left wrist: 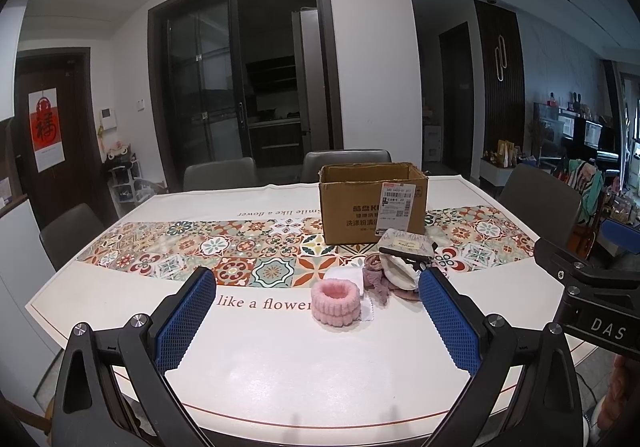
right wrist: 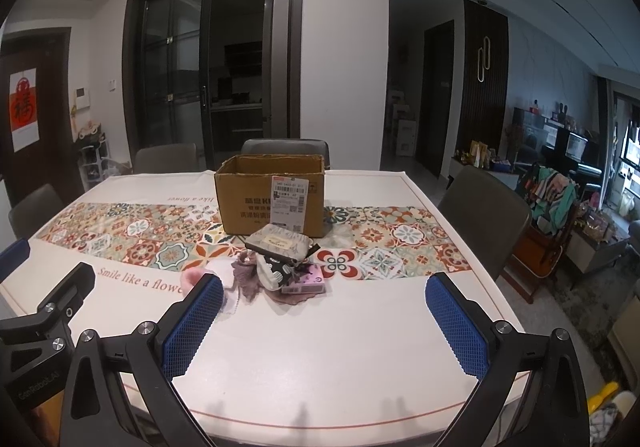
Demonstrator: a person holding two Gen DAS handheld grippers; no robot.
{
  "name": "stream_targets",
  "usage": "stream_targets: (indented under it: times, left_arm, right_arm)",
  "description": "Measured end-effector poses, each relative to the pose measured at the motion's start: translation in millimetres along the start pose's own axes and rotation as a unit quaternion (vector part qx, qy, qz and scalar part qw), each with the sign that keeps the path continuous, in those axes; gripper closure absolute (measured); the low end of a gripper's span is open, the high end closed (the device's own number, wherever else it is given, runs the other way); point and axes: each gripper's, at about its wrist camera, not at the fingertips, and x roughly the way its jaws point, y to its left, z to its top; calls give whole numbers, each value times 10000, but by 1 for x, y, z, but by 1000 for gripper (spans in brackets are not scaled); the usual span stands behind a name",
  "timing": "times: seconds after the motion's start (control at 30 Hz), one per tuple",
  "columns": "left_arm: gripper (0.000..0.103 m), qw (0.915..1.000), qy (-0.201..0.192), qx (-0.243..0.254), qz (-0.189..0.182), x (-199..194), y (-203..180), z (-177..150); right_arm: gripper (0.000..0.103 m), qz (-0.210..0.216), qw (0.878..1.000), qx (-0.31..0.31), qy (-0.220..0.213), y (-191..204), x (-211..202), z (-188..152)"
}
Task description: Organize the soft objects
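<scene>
Two grippers, left [left wrist: 316,321] and right [right wrist: 320,321], both spread wide and holding nothing, poised over the near edge of the worktop [left wrist: 280,367]. One cardboard box [left wrist: 372,203], open-topped, at mid-worktop on the patterned runner. Just in front of it, a heap of soft objects: one pink fluffy band [left wrist: 336,303] standing slightly apart on the left; one white cloth [left wrist: 346,275] behind it; one mauve knitted piece [right wrist: 246,273]; one patterned zip pouch [right wrist: 280,241] on top; one black-and-white fabric item [right wrist: 272,273]; one pink packet [right wrist: 306,283]. Possibly more underneath, hard to tell. Likely trouble: grabbing into the tangled heap and dragging neighbours along, or nudging the packet off sideways. Also, clipping the box wall on a low carry, shoving the box back. Safest first: the pink band, being apart.
</scene>
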Motion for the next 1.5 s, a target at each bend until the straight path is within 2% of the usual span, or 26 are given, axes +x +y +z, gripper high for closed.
stream_targets:
  times: [1.13, 1.5]
  left_arm:
    - [0, 10000, 51, 15, -25, -1, 0, -2]
    - [0, 9994, 323, 121, -67, 27, 0, -1]
  right_arm:
    - [0, -1, 10000, 5, 28, -1, 3, -1]
    - [0, 86, 9996, 32, 254, 2, 24, -3]
